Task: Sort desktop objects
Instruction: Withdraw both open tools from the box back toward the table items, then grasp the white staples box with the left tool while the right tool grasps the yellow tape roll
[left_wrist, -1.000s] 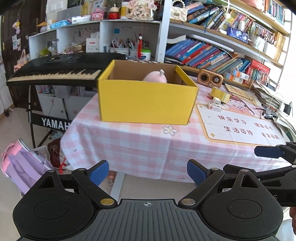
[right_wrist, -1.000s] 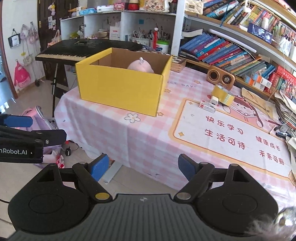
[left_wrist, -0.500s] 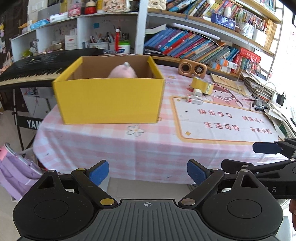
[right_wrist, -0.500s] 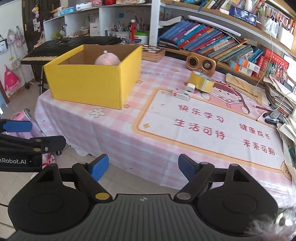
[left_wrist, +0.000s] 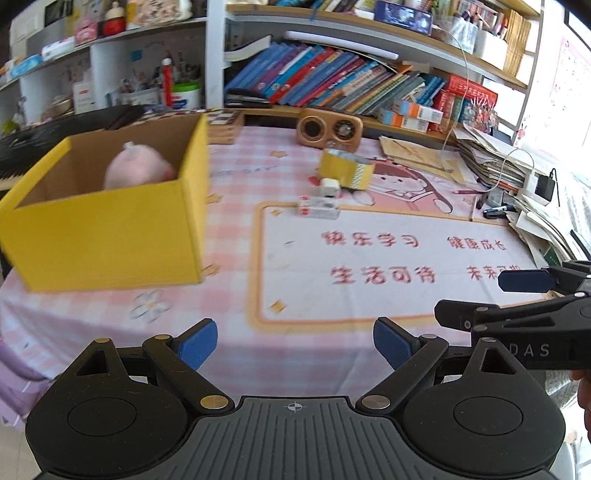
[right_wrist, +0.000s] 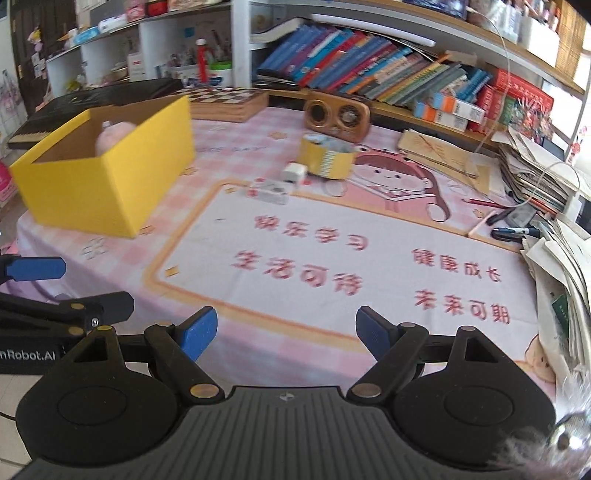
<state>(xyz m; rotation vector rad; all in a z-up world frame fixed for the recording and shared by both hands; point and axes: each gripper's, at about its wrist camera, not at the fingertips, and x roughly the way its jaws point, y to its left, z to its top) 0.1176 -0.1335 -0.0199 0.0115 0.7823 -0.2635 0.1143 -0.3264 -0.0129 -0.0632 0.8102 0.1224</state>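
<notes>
The left gripper (left_wrist: 293, 341) hovers over the near edge of the counter (left_wrist: 229, 343), which is draped in a pink checked cloth; its jaws stand wide apart and hold nothing. The right gripper (right_wrist: 286, 332) hangs beside it over the same edge, jaws likewise spread and empty.

An open yellow cardboard box (left_wrist: 107, 236) sits on the left part of the counter, with a pink plush toy (left_wrist: 138, 170) inside it. Further back, near the upper edge of a white desk mat printed with red characters (right_wrist: 332, 266), lie a small white rectangular case (right_wrist: 271, 192), a small white cube (right_wrist: 294, 172) just behind it, and a yellow roll of tape (right_wrist: 327, 158) just beside the cube. A brown wooden retro-style speaker (right_wrist: 338, 116) stands behind the roll, well apart from both grippers.
</notes>
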